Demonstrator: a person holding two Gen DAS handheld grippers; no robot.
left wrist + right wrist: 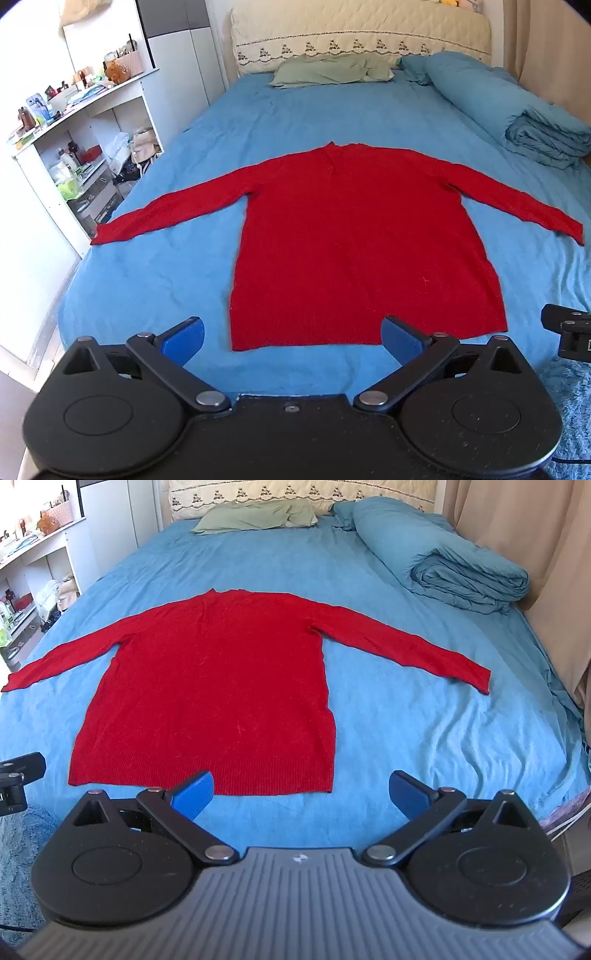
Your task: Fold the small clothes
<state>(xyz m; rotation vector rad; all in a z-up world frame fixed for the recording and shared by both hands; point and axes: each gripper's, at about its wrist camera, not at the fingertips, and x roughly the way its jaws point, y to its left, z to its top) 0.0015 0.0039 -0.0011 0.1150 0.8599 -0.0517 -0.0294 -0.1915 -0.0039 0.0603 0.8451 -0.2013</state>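
Sweater (354, 243) lies flat, collar toward headboard (362, 33), sleeves outstretched sideways.

Sweater (354, 236): solid red, ribbed band along the hem. Bed sheet (177, 229): plain blue. Pillow (332, 70) at the head edge of the bed: pale green. Rolled duvet (517, 110) along the right edge: blue. Headboard cover (362, 33): cream, quilted, with a dark embroidered border. Left gripper (293, 338) and right gripper (301, 794): black bodies, blue finger pads. Shelf unit (85, 122): white.
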